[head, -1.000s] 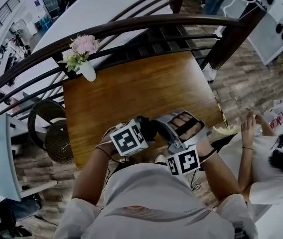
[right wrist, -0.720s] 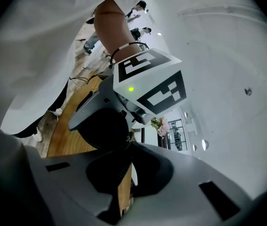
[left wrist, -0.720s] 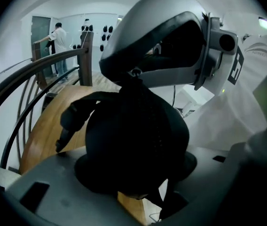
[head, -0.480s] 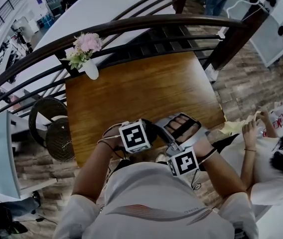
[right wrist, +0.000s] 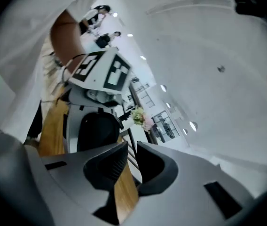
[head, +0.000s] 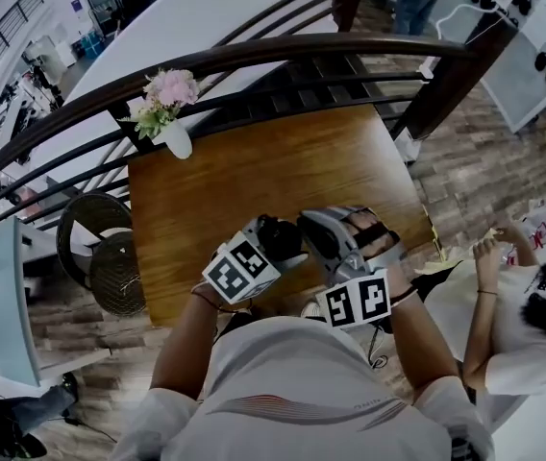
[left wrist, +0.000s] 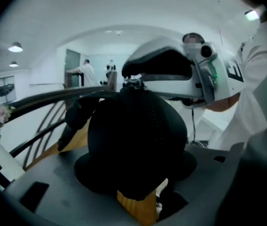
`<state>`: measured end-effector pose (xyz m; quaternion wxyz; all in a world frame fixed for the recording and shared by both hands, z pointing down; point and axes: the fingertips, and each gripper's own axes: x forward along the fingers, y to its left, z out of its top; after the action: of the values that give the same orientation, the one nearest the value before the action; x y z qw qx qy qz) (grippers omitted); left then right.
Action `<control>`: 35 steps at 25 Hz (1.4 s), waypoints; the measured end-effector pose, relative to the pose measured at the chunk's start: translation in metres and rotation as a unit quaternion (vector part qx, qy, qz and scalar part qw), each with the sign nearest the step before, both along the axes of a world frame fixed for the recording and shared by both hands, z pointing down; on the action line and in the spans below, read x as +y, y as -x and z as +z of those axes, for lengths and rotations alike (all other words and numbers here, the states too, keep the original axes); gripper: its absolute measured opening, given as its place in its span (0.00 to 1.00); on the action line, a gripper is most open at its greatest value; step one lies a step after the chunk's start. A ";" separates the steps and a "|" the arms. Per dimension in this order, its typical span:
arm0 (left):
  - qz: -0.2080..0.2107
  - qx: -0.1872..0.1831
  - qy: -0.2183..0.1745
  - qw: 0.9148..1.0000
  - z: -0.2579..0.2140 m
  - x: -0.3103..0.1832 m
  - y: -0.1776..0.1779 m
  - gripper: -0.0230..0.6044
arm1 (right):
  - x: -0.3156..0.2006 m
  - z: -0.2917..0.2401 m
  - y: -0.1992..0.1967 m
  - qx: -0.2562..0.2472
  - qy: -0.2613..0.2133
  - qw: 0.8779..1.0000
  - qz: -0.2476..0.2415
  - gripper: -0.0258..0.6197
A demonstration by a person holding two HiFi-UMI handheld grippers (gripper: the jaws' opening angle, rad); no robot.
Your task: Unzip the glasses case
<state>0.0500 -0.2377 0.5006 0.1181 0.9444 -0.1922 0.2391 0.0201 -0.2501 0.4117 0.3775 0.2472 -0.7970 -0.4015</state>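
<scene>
A black glasses case (head: 280, 235) hangs over the near edge of the wooden table (head: 254, 166), with my left gripper (head: 271, 248) shut on it. In the left gripper view the case (left wrist: 136, 140) fills the space between the wide-set jaws, and a small metal zipper pull (left wrist: 133, 83) shows at its top. My right gripper (head: 313, 225) sits just right of the case. Its jaws (right wrist: 131, 147) are opening, a narrow gap between them with only table wood behind. The case (right wrist: 93, 132) lies just beyond its tips.
A white vase of pink flowers (head: 169, 128) stands at the table's far left corner. A dark curved railing (head: 283, 51) runs behind the table. A round wicker stool (head: 110, 257) sits left of it. Another person (head: 504, 296) sits to the right.
Both grippers have shifted a little farther over the table with the case. The left gripper's marker cube has tilted and slid left. The right gripper has rolled.
</scene>
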 end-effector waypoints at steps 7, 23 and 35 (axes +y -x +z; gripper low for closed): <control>-0.241 0.132 -0.142 0.951 -0.095 -0.058 0.069 0.46 | -0.055 -0.044 -0.069 -0.310 0.093 0.929 0.179 0.12; -0.367 0.169 -0.190 0.895 -0.135 -0.060 0.142 0.46 | -0.074 -0.047 -0.132 -0.453 0.137 0.846 0.245 0.12; -0.358 0.167 -0.186 0.900 -0.132 -0.057 0.130 0.46 | -0.070 -0.044 -0.131 -0.460 0.143 0.843 0.238 0.12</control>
<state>-0.0800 -0.2947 0.3681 0.0488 0.8425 -0.5361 -0.0206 0.1508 -0.3201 0.3673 0.0828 0.5292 -0.8442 -0.0211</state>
